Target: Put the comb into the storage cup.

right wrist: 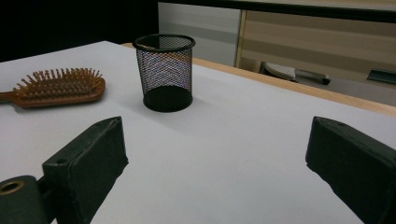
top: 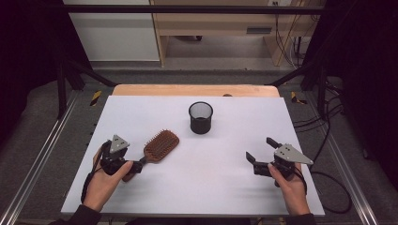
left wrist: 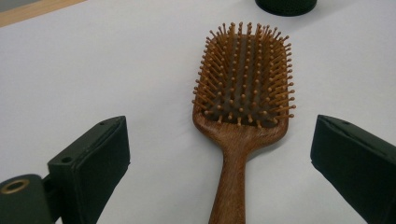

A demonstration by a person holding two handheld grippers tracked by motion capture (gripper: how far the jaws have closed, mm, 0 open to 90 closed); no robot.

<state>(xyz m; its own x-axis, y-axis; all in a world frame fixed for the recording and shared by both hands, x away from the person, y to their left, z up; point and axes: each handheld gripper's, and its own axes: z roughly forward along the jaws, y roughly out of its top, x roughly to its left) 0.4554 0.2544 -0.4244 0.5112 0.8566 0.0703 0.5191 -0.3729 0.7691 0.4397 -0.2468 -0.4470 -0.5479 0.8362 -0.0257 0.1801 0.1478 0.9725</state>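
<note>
My left claw [left wrist: 219, 154] gapes wide astride the brush [left wrist: 243, 88] handle, its head toward one o'clock, so I should centre, sink until both pads flank the wood, then squeeze squarely; my right claw [top: 261, 152] idles open.

My left gripper [top: 136, 165] sits low at the near left of the bench [top: 211, 187], held in my left hand [top: 104, 180], its jaws spread wide and pointing toward the far right. My right gripper [top: 261, 150] sits at the near right in my right hand [top: 287, 182], jaws also spread wide with nothing between them, pointing left and slightly far. Both forearms come in from the near edge, well apart.
</note>
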